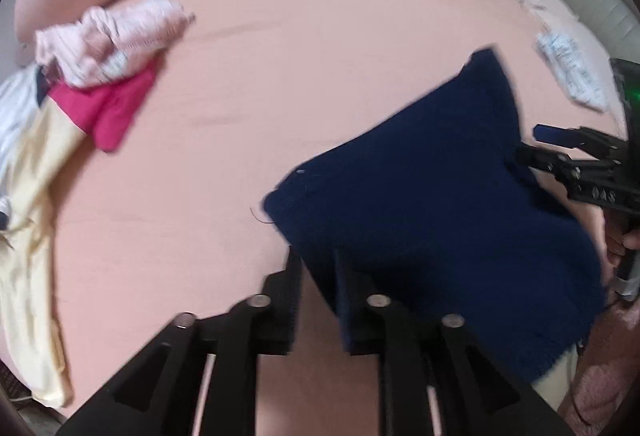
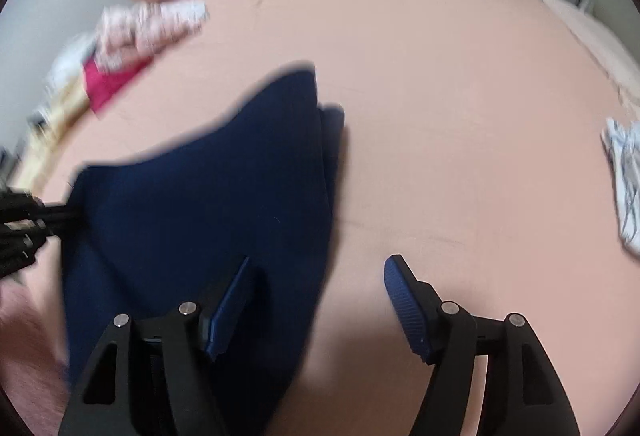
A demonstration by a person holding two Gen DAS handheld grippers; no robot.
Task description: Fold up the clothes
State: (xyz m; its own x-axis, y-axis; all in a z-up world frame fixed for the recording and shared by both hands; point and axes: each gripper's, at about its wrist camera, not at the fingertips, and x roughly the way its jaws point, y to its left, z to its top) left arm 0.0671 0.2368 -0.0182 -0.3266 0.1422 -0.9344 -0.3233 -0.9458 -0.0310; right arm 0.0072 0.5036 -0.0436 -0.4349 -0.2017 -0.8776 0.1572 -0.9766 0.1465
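My left fingers (image 1: 320,268) stand slightly parted at the navy garment's (image 1: 432,195) edge, gripping nothing; my right fingers (image 2: 316,300) gape open. The garment lies beneath my right-hand left finger on the bed (image 2: 440,115).

Navy garment (image 1: 440,195) on peach bed sheet (image 1: 300,55), between hand-held grippers.

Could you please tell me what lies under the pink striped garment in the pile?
A red garment shows from under the striped garment, beside yellow cloth. How far the red runs beneath is covered.
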